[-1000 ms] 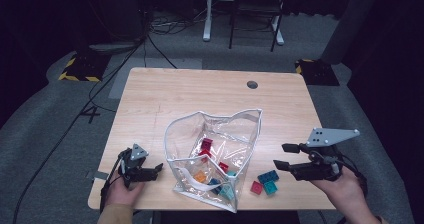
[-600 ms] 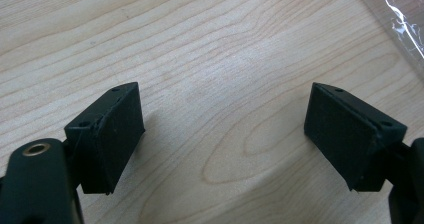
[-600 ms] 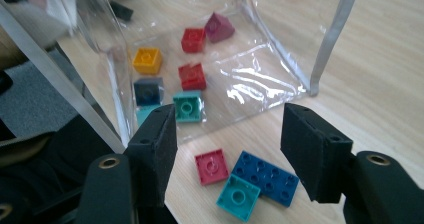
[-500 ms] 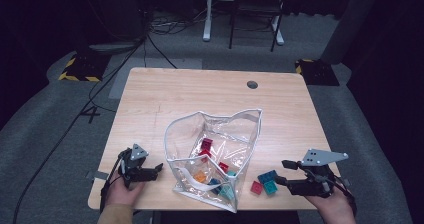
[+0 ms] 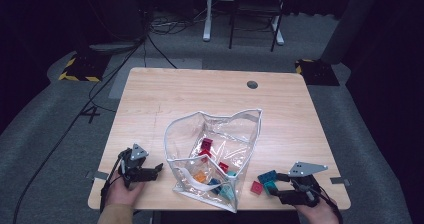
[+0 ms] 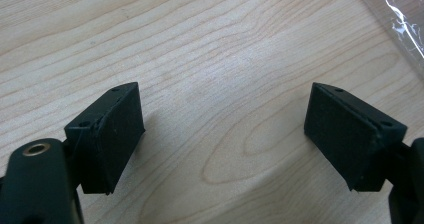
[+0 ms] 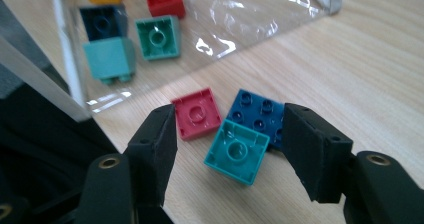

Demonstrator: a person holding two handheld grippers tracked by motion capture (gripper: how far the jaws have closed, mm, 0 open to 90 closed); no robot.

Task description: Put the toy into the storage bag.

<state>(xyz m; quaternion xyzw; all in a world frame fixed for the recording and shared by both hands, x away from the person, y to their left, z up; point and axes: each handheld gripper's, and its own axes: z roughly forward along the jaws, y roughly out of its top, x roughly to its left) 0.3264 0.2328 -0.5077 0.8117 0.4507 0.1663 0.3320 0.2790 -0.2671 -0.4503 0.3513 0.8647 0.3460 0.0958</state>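
Right gripper [image 7: 227,134], jaws apart, hung low over three loose bricks at the table's [image 5: 200,91] near right edge: a teal brick [image 7: 236,152] lay between the jaws without contact, a red brick [image 7: 196,113] and a blue brick [image 7: 257,113] just beyond it. Left gripper [image 6: 225,134], jaws wide apart, gripped nothing above bare wood. Farther off, the clear plastic bag [image 5: 220,129] stood open, more bricks inside.
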